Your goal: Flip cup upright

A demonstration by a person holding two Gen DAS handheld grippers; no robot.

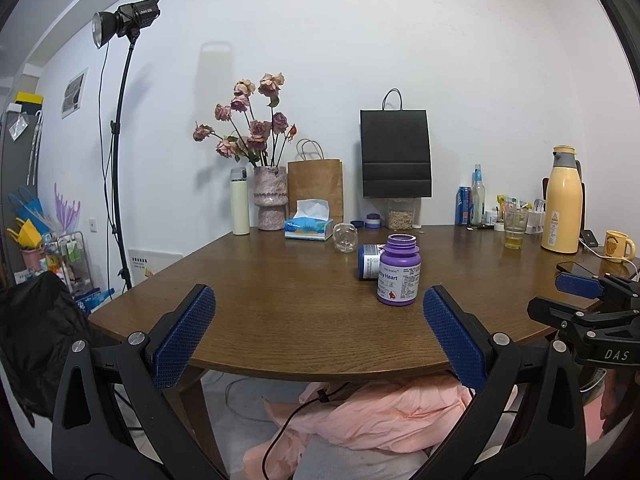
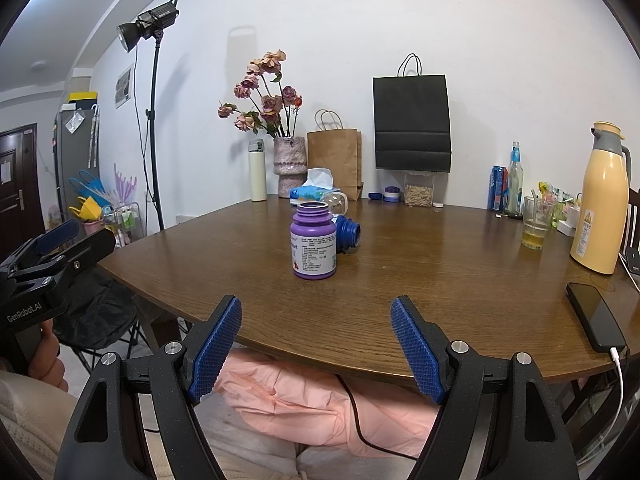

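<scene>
Clear cup (image 1: pixel 345 237) lies on its side; mouth direction unclear.

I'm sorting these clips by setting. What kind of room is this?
Most likely a home dining room used for filming: a wooden table cluttered with household things such as a vase of dried roses and a yellow thermos jug, with a studio light beside it.

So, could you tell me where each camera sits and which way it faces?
Left wrist: on the left gripper at the table's near edge, facing the wall; open jaws, right gripper at right.
Right wrist: on the right gripper, same heading; open jaws, left gripper and hand at left.
Shared: upright purple bottle, blue bottle lying behind it.
</scene>
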